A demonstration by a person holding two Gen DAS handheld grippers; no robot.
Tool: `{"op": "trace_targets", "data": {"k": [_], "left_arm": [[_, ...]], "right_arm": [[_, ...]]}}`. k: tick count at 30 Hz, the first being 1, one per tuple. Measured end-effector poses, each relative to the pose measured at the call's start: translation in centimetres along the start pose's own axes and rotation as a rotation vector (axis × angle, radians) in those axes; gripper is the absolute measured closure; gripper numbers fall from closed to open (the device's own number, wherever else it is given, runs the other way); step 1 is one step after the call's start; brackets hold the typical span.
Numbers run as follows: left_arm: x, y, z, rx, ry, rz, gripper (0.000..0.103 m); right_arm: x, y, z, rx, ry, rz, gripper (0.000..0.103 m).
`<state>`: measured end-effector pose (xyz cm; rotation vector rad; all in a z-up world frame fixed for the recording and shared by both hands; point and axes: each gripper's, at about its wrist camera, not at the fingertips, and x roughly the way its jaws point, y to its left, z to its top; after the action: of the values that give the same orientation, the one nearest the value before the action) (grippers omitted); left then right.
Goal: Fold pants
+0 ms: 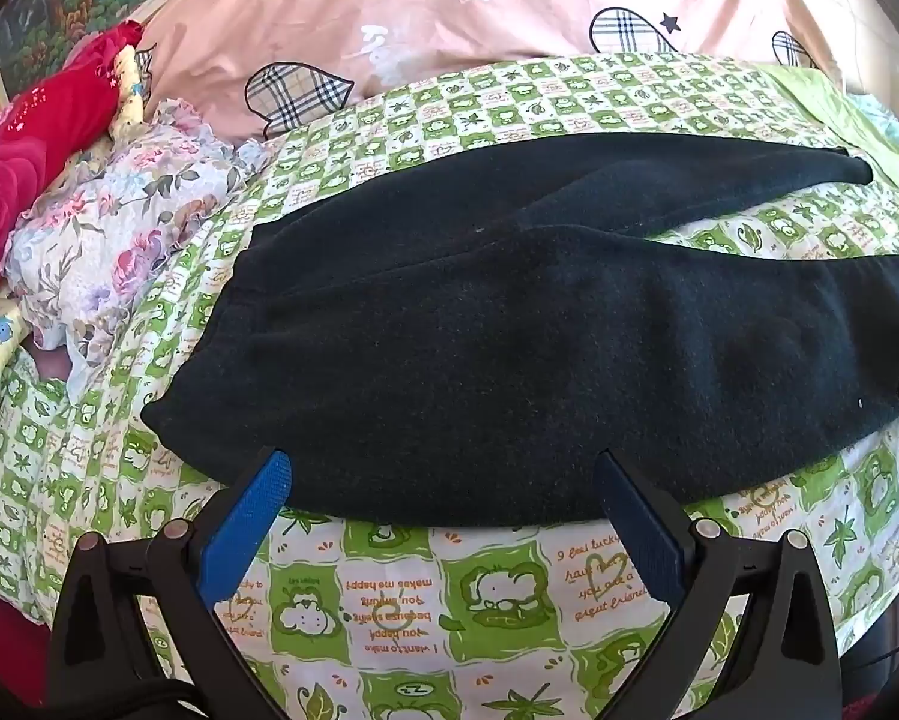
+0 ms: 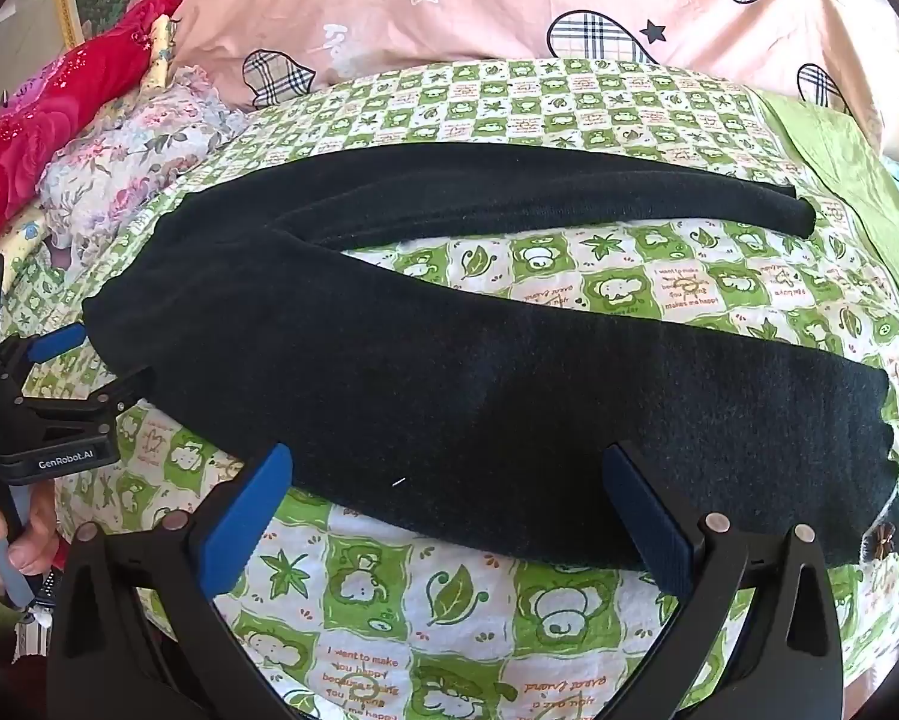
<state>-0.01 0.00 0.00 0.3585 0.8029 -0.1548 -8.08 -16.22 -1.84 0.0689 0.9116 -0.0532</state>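
Note:
Black pants lie flat on a green and white patterned sheet, waist to the left, two legs spread apart toward the right. My left gripper is open and empty, its blue pads at the near edge of the waist part. My right gripper is open and empty at the near edge of the near leg. The far leg runs to the right behind it. The left gripper also shows in the right wrist view, open at the waist corner.
A pink quilt with plaid hearts lies behind the sheet. A floral cloth and red fabric are piled at the left. A plain green cloth lies at the right. A hand holds the left gripper's handle.

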Motion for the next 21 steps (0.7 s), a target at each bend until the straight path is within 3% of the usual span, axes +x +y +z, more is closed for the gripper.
{"op": "trace_targets", "data": {"k": [21], "left_arm": [[0.33, 0.24, -0.18, -0.007, 0.002, -0.003, 0.002]], "right_arm": [[-0.16, 0.27, 0.08, 0.001, 0.001, 0.002, 0.000]]}}
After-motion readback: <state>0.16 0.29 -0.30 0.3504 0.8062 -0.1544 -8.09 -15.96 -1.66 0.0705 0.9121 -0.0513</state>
